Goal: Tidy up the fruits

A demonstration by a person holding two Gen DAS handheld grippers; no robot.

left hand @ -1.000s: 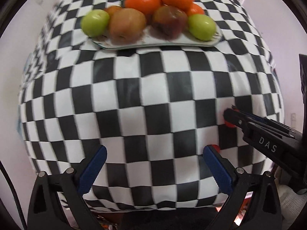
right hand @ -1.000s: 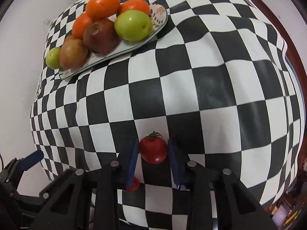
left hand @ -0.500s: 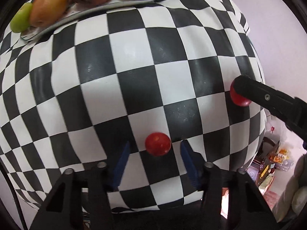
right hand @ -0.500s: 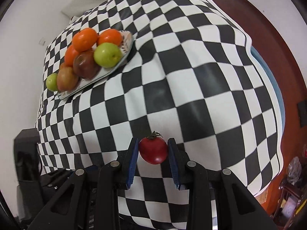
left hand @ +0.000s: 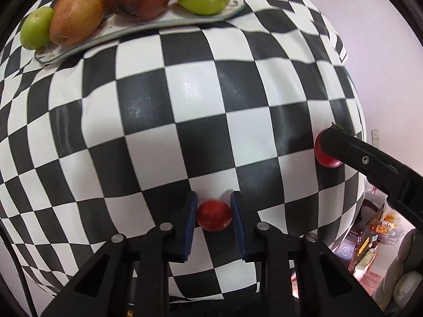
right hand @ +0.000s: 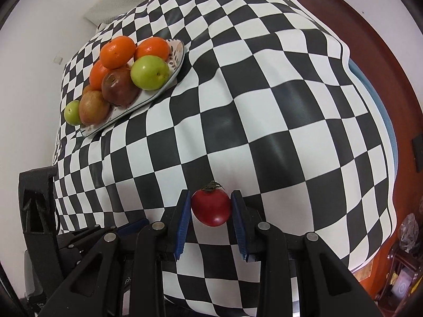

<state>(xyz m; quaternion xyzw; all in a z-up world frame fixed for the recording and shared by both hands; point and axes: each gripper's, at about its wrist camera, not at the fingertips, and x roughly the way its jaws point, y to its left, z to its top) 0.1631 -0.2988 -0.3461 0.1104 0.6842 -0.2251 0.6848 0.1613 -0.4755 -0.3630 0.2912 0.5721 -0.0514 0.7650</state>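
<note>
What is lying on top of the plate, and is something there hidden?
On the plate lie three oranges, two green fruits, a dark red fruit and a brownish one. The piled fruit covers most of the plate's surface, so smaller things beneath cannot be seen.

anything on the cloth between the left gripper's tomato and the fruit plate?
Nothing. In the left wrist view, only bare checkered cloth lies between the tomato in the left gripper and the plate.
</note>
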